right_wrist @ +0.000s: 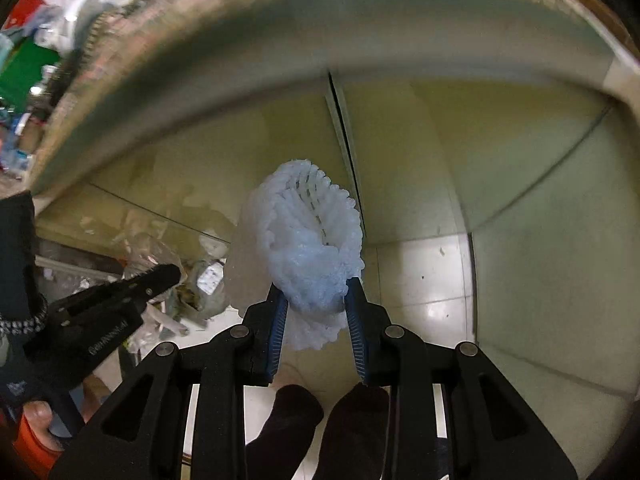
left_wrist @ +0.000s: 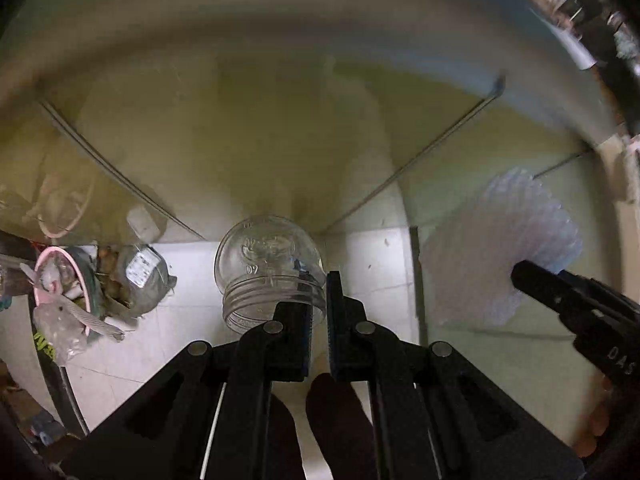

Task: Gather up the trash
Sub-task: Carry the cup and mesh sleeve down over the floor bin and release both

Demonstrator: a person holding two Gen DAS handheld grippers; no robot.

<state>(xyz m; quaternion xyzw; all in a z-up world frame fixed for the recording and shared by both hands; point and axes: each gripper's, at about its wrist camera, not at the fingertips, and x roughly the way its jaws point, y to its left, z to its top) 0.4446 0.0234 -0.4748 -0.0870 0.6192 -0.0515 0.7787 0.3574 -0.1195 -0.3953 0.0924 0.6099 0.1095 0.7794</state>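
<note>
Left tongs (left_wrist: 319, 312) pointed steeply down, jaws drawn together on the rim wall of a clear jar (left_wrist: 266, 268): 1 finger inside the threaded mouth, the other outside. Jar tipped, mouth toward the camera, rounded base away, hanging above a pale tiled floor (left_wrist: 372, 276). Embossed marks on the glass, not readable.

Right tongs (right_wrist: 316, 316) also pointed down, clamped on a white foam net sleeve (right_wrist: 308, 248), blue pads pressing its lower end from both sides. Sleeve bulging above the pads, open end facing up and away. Same sleeve in the left wrist view at far right (left_wrist: 516, 248), blurred, with the right tongs' black tip (left_wrist: 532, 280) touching its lower edge.

Left of the jar, on the floor: a heap of rubbish (left_wrist: 100, 280) with a pink-rimmed container (left_wrist: 60, 276), crumpled clear plastic and a grey wrapper with a white label (left_wrist: 141, 267). Heap well apart from the jar. Same heap seen in the right wrist view (right_wrist: 200, 284), partly behind the left tongs' black arm (right_wrist: 120, 296).

Behind both held things: yellowish glossy panels (left_wrist: 248, 152) with thin dark seams, meeting the floor just beyond the jar. Curved pale edge above them, heavily blurred; cannot tell what it belongs to.

Dark-gloved fingers (right_wrist: 300, 412) under the right tongs' handle; a dark sleeve with patterned cuff (right_wrist: 20, 320) at the left edge of that view. Upper corners of both views blurred clutter, not identifiable.
</note>
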